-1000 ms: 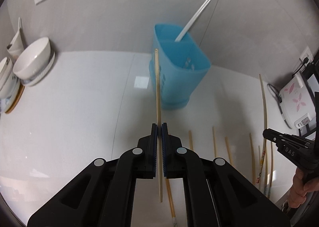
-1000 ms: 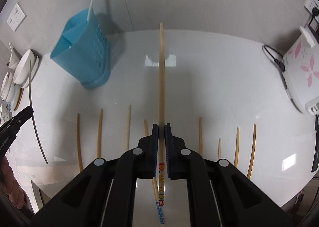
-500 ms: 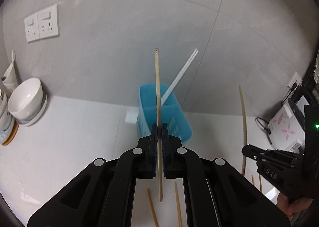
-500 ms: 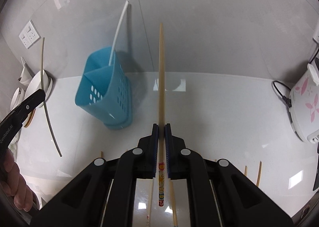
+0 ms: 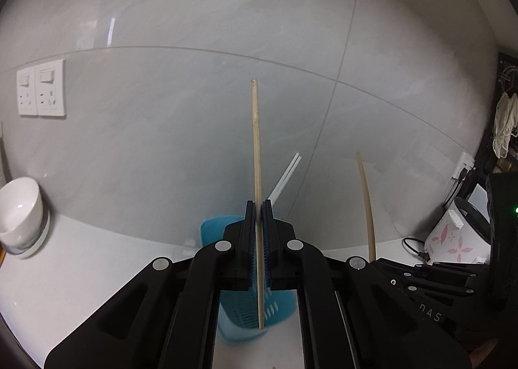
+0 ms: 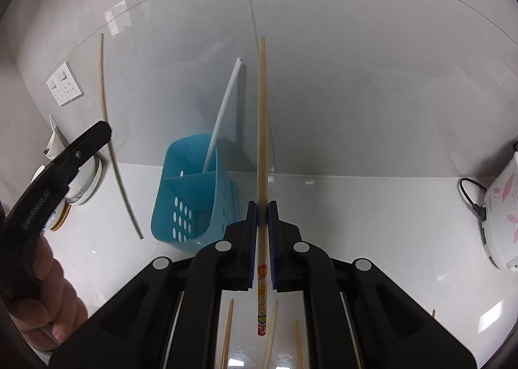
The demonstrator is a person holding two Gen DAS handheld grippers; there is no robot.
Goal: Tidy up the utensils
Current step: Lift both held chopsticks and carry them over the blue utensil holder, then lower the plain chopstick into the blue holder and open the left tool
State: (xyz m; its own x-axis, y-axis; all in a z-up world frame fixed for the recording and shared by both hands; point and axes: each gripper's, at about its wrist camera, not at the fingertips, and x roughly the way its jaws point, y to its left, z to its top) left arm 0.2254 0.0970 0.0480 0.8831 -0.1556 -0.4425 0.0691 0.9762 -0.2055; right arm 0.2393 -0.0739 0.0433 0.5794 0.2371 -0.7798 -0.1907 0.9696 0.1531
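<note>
Two held chopsticks (image 6: 261,129) (image 5: 256,155), one blue holder (image 6: 191,203)

A glossy wall (image 5: 194,93) of large pale grey tiles rises behind a white worktop (image 6: 372,207), both catching bright reflections. A double white switch-and-socket plate (image 5: 41,87) sits on the wall at left. At the right edge stands a white rice cooker (image 6: 501,213) with pink flowers, its black cord (image 6: 469,194) trailing

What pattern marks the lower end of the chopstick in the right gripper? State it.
Multicoloured printed motifs on the wooden chopstick, clearest in the right wrist view.
</note>
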